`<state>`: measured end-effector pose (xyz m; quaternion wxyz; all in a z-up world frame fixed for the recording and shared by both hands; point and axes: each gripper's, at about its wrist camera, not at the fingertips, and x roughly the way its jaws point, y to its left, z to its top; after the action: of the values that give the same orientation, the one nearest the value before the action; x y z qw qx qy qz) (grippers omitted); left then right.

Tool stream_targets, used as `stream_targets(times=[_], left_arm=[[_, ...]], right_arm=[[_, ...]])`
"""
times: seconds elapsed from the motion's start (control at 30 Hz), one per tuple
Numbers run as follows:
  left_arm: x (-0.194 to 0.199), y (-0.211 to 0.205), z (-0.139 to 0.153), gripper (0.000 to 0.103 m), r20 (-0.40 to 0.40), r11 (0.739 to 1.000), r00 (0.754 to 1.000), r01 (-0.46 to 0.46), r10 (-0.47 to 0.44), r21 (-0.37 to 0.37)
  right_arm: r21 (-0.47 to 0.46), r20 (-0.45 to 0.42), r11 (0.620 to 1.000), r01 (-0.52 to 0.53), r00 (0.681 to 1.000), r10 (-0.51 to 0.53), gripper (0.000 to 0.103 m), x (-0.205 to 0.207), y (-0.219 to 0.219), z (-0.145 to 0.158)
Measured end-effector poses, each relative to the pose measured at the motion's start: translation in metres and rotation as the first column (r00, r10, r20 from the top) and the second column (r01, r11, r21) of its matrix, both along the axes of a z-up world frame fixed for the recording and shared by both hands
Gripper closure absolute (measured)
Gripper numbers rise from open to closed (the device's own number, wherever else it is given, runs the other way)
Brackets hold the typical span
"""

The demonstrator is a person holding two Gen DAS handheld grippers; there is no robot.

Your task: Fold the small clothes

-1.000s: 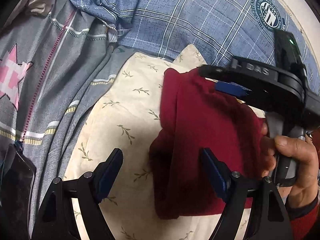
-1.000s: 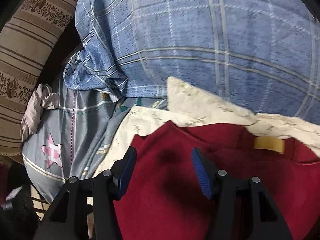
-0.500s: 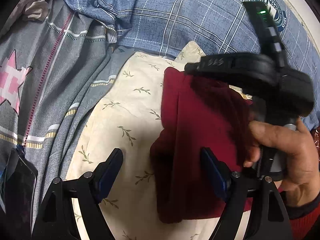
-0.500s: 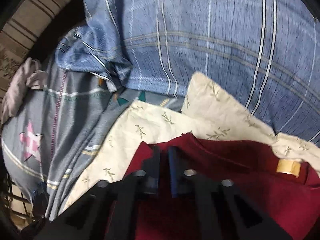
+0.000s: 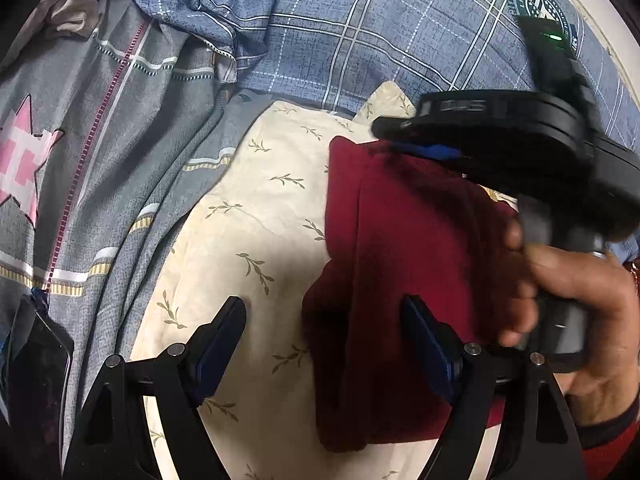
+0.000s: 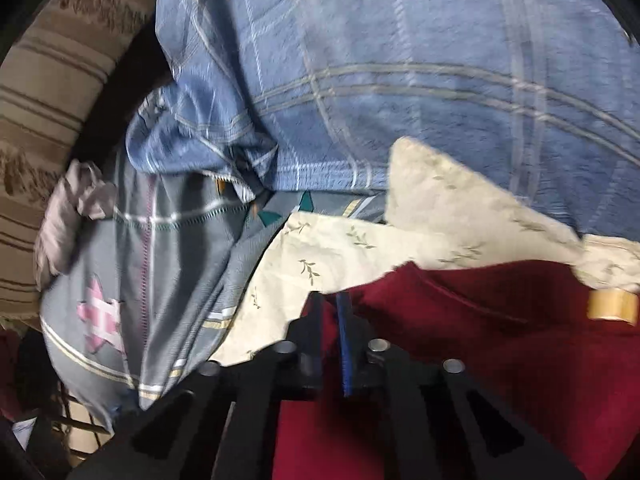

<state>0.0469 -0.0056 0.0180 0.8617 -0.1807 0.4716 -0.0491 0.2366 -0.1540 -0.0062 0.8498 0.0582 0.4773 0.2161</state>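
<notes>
The dark red knitted garment (image 5: 408, 264) lies partly folded on the cream pillow printed with small leaf sprigs (image 5: 248, 240), toward that pillow's right side, with its far corner near the pillow's far edge. My right tongs (image 6: 330, 312) are pinched closed on that far corner of the red cloth; in the left wrist view I see the same tongs (image 5: 404, 140) nipping the fabric's top edge, with my right hand (image 5: 576, 304) wrapped round the handle. My left tongs (image 5: 324, 332) stand open, one finger over the bare pillow and the other over the garment's near part, gripping nothing.

I judge I am in the middle of a fold: the corner is taken and the next move is to carry it over toward me, laying it on the near half. That calls for a low, even sweep so the knit does not bunch, and my left tongs could press the near edge down to keep it from sliding on the pillow.

A tan tag (image 6: 612, 306) sits at the garment's neckline; no writing on it is readable. Behind the pillow, the blue checked bedcover (image 5: 380, 32) bears a round dark green emblem (image 5: 540, 4) with ring lettering too small to read. The right tongs' body carries pale embossed letters, too blurred to make out.
</notes>
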Motion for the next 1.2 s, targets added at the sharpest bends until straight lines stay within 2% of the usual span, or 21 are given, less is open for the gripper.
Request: stream_targets(times=[0.07,0.1,0.2,0.23,0.3,0.33,0.37,0.47,0.67,0.7,0.77,0.83,0.87,0.93,1.0,1.07,1.13,1.2], left_arm=[[-0.002,0.0,0.001,0.023,0.001,1.0,1.0,-0.004,0.004,-0.004],[-0.003,0.0,0.001,0.023,0.002,1.0,1.0,-0.008,0.008,-0.003],[-0.005,0.0,0.001,0.023,0.0,1.0,1.0,-0.015,0.015,-0.002],[-0.005,0.0,0.001,0.023,-0.001,1.0,1.0,-0.017,0.017,-0.002],[-0.006,-0.001,0.001,0.023,0.0,1.0,1.0,-0.022,0.022,0.002],[-0.006,-0.001,0.001,0.023,0.002,1.0,1.0,-0.013,0.013,0.006],[-0.006,-0.001,0.001,0.023,0.001,1.0,1.0,-0.013,0.013,0.004],[-0.004,-0.001,0.001,0.023,0.002,1.0,1.0,-0.019,0.019,-0.009],[-0.002,-0.001,-0.001,0.023,0.003,1.0,1.0,-0.016,0.016,-0.015],[-0.002,-0.001,-0.001,0.023,0.004,1.0,1.0,-0.016,0.016,-0.016],[-0.001,-0.001,-0.001,0.023,0.005,1.0,1.0,-0.022,0.022,-0.016],[0.0,-0.002,-0.002,0.022,0.003,1.0,1.0,-0.021,0.021,-0.007],[-0.001,-0.002,-0.002,0.022,0.004,1.0,1.0,-0.019,0.019,-0.005],[-0.001,-0.001,-0.001,0.023,0.003,1.0,1.0,-0.018,0.018,-0.003],[-0.001,0.0,0.0,0.023,0.002,1.0,1.0,-0.023,0.023,-0.009],[-0.002,0.0,0.0,0.023,0.002,1.0,1.0,-0.025,0.025,-0.012],[-0.004,-0.001,0.001,0.023,0.002,1.0,1.0,-0.031,0.031,-0.003],[-0.005,-0.002,0.0,0.023,0.001,0.999,0.999,-0.033,0.033,0.002]], right_arm=[[-0.032,0.017,0.999,0.004,1.0,-0.004,0.058,-0.004,-0.006,0.008],[-0.045,0.017,0.999,0.004,1.0,-0.004,0.054,-0.005,-0.006,0.009],[-0.052,-0.02,0.998,-0.018,1.0,0.017,0.053,-0.002,0.001,0.001],[-0.056,-0.027,0.998,-0.025,0.999,0.024,0.054,-0.001,0.004,-0.004],[-0.102,-0.015,0.994,-0.038,0.999,0.036,0.065,0.004,0.014,-0.018],[-0.147,0.0,0.989,-0.033,0.999,0.033,0.084,0.007,0.019,-0.022],[-0.176,0.015,0.984,-0.03,0.999,0.033,0.093,0.007,0.02,-0.024],[-0.144,0.03,0.989,-0.043,0.998,0.048,0.098,0.006,0.014,-0.015],[-0.087,0.021,0.996,-0.03,0.999,0.032,0.099,0.007,0.014,-0.021],[-0.068,0.024,0.997,-0.04,0.999,0.042,0.102,0.005,0.016,-0.019],[0.003,0.013,0.997,-0.076,0.997,0.075,0.103,0.003,0.02,-0.015],[-0.129,0.052,0.991,-0.026,0.998,0.033,0.103,0.001,0.027,-0.016],[-0.132,0.044,0.991,-0.026,0.999,0.032,0.103,0.0,0.028,-0.016],[-0.073,-0.005,0.996,-0.053,0.999,0.052,0.096,-0.004,0.024,-0.013],[-0.081,-0.019,0.995,-0.065,0.998,0.064,0.082,-0.012,0.022,-0.005],[-0.121,-0.016,0.989,-0.086,0.996,0.084,0.043,-0.021,0.025,0.002],[-0.199,-0.031,0.974,-0.111,0.994,0.107,0.021,-0.027,0.032,0.001],[-0.303,-0.061,0.94,-0.155,0.988,0.144,0.022,-0.027,0.044,-0.008]])
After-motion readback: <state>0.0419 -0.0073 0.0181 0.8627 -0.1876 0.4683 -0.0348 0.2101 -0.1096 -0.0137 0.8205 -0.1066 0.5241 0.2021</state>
